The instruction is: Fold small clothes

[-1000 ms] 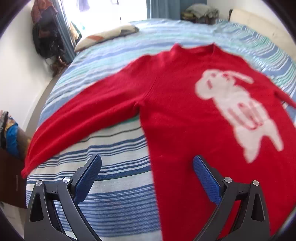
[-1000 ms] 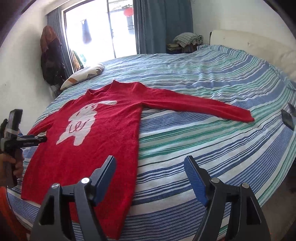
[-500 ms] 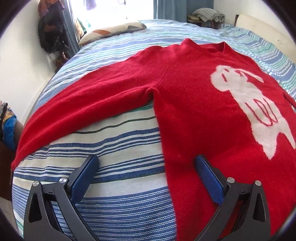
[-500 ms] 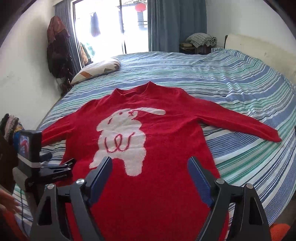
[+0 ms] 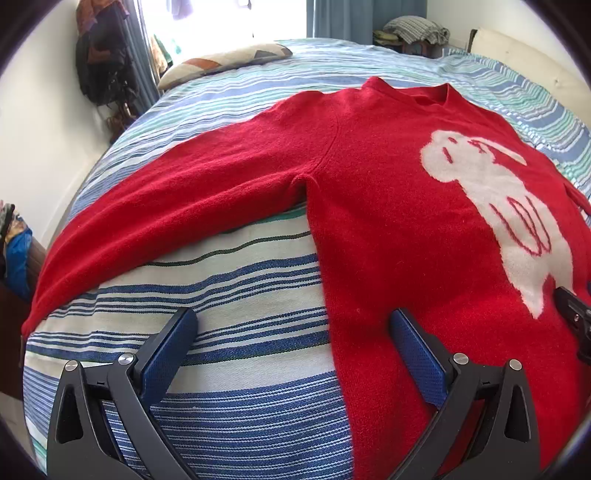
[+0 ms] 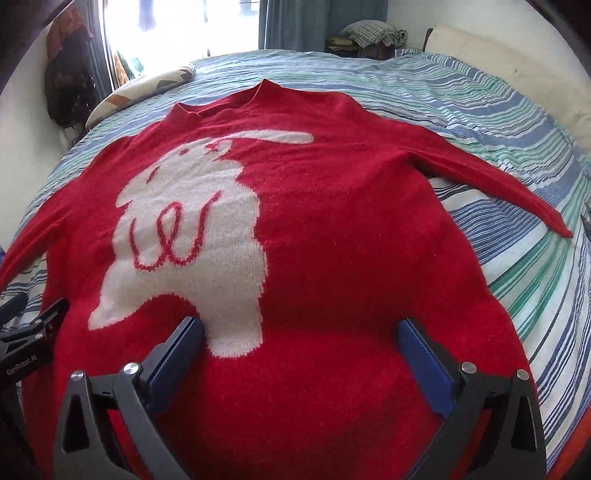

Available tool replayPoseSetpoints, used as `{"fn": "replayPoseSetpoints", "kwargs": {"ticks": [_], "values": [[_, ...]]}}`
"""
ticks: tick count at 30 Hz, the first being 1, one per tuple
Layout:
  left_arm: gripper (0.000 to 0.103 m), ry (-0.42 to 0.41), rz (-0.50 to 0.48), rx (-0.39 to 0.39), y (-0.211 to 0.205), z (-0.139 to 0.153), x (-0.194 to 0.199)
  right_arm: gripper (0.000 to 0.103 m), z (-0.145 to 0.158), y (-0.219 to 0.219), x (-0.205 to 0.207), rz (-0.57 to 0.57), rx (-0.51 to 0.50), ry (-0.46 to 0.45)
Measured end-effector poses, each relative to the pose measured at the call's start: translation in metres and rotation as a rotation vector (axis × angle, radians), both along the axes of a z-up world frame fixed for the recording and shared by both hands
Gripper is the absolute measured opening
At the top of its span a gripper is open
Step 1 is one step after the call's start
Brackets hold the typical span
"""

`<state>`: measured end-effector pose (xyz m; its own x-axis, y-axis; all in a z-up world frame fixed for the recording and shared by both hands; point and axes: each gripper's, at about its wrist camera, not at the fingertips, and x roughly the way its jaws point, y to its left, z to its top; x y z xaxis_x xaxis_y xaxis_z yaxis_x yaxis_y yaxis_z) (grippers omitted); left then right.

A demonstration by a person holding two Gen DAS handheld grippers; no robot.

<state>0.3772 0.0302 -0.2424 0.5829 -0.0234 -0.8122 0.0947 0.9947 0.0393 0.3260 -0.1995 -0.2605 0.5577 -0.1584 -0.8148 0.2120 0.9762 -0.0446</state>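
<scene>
Red sweater lying flat and face up on a striped bedspread, neck opening toward the far side of the bed; a white animal motif with red line-work occupies the chest; both sleeves spread outward, the sleeve on the left-wrist side reaching toward the bed's edge, the other sleeve tapering across the stripes. Left gripper: its 2 blue pads stand wide apart, gripping nothing; 1 pad lies over bare bedspread, the other over the sweater's side, so the garment's side edge runs between them. Right gripper: jaws have just been opening and stand at their widest, empty, over the lower body of the sweater, the left pad at the bottom of the white motif; whether the pads touch the knit cannot be told. A patterned pillow rests near the window; folded cloth sits on furniture beyond the bed.
</scene>
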Motion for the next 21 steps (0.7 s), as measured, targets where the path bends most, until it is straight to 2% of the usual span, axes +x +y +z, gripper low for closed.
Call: {"fn": "replayPoseSetpoints", "kwargs": {"ticks": [21], "values": [[0.103,0.001,0.000,-0.001,0.000,0.000,0.000,0.103,-0.008,0.002,0.014,-0.017,-0.026,0.021]]}}
